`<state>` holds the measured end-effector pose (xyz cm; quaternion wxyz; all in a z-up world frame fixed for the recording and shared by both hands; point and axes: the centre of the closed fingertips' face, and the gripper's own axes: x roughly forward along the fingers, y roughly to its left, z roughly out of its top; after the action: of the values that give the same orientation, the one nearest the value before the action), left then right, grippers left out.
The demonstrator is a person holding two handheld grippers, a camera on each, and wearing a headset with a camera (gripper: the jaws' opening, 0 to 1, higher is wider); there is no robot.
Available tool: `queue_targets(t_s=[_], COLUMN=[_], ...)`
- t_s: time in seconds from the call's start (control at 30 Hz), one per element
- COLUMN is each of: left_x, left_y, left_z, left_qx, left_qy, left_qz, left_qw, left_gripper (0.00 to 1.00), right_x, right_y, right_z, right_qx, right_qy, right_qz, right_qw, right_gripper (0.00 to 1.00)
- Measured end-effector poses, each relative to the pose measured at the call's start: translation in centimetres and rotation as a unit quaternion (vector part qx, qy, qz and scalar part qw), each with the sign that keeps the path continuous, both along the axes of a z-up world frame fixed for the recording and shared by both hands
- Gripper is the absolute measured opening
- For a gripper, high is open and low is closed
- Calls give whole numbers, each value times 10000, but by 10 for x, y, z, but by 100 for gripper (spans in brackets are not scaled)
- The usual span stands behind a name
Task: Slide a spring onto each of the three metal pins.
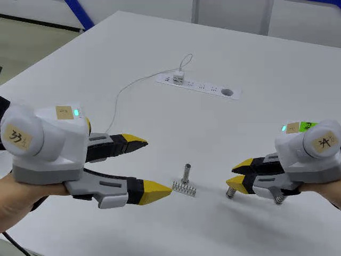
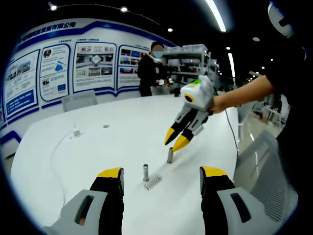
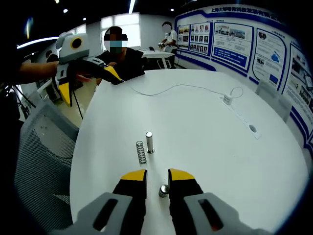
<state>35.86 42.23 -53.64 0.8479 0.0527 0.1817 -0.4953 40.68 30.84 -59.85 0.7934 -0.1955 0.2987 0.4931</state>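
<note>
Spring [image 1: 184,188]: flat, axis left-right, on the near side of the bare pin [image 1: 186,173].
Left gripper [image 1: 149,165]: spread wide, the nearer one; spring just right of its tip.
Right gripper [image 1: 238,175]: slightly spread, by a sprung pin [image 1: 230,192].

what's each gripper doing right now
left gripper: open wide, holding nothing
right gripper: partly open, a pin between its jaws, not gripped

1. Between the left claw [image 1: 148,166], its jaws spread wide, and the right claw [image 1: 238,175], an upright pin [image 1: 186,172] stands on the counter [image 1: 256,128].
2. A loose spring [image 1: 184,188] lies at that pin's foot.
3. A second pin [image 1: 230,192] stands just beside the right claw's tips.
4. Open counter lies behind the pins, up to the power strip [image 1: 198,86] and its cable [image 1: 125,88].
</note>
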Motion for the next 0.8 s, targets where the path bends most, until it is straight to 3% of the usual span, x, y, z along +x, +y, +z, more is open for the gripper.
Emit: queue_targets(t_s=[0.13,0.33,0.57,0.8], left_x=[-1,1,5,5], left_y=[5,13,24,30], left_z=[-1,2,4,-1], left_qx=[-15,-88,-204,-160], left_qy=[10,-8,4,47], left_qz=[65,182,350,372], left_qw=[10000,9998,9992,9992], left_gripper=[64,64,64,63], right_x=[-2,-14,-14,-7], right_y=[18,43,56,59], right_z=[2,-20,-41,-57], right_qx=[35,-113,-315,-532], right_qy=[-18,70,173,239], right_qz=[151,360,491,475], right_qw=[9999,9993,9981,9972], right_gripper=[18,17,17,17])
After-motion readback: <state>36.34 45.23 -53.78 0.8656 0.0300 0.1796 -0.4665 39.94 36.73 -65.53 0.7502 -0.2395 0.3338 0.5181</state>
